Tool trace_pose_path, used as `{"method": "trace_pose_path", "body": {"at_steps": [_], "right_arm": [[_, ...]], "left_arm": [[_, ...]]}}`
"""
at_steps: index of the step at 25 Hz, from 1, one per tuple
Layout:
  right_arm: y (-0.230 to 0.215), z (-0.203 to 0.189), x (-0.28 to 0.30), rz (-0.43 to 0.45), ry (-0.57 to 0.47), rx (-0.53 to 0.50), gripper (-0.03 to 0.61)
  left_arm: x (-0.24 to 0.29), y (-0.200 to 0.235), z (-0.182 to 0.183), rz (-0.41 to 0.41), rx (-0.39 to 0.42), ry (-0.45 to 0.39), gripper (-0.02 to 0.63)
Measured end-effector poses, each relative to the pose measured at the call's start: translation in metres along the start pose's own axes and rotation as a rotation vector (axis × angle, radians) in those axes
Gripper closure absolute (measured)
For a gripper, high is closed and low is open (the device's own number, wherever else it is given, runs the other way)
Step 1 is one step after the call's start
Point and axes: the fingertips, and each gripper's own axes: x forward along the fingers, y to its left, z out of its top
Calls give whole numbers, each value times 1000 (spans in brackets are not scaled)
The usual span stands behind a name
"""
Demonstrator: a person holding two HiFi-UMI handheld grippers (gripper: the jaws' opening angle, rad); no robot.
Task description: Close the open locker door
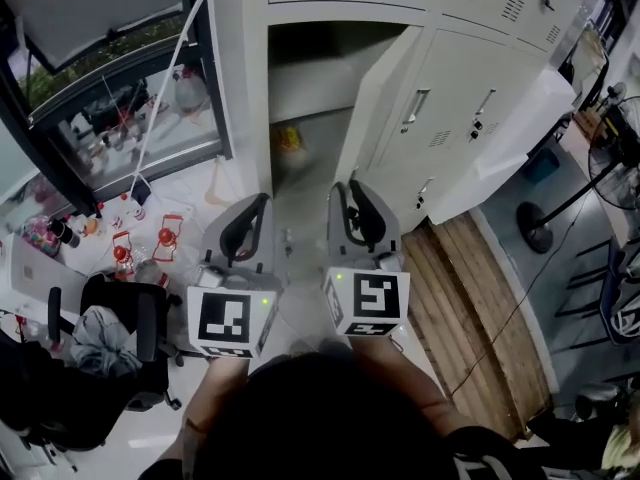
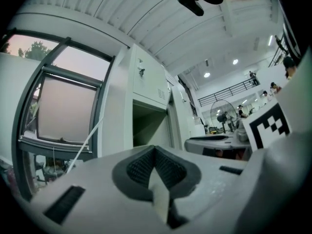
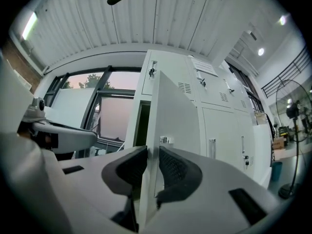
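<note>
Locker door (image 3: 178, 116), open at twelve o'clock, looks stiff, light and smooth. It is best taken by its free edge, seen between the parted right claw (image 3: 152, 154). Left claw (image 2: 155, 152) is together, empty.

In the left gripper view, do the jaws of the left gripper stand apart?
No, the two jaws of the left gripper are closed against each other, with no gap at their tips.

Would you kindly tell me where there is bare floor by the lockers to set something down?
The wooden planks between the open door and the fan base are mostly bare. Left, between window and chair, red clutter crowds the floor.
</note>
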Motion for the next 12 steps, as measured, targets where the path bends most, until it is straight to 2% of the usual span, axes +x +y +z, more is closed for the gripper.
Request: {"method": "trace_pose_path", "body": {"at_steps": [3, 5, 7, 12], "right_arm": [[4, -1, 3, 54, -1, 11, 491], [6, 0, 4, 100, -5, 20, 491], [7, 1, 4, 143, -16, 32, 491], [9, 1, 7, 248, -44, 95, 491]], "left_arm": [[17, -18, -15, -144, -24, 34, 615], [28, -26, -25, -221, -66, 50, 598], [36, -33, -30, -266, -89, 60, 565], [52, -52, -38, -329, -62, 102, 508]]}}
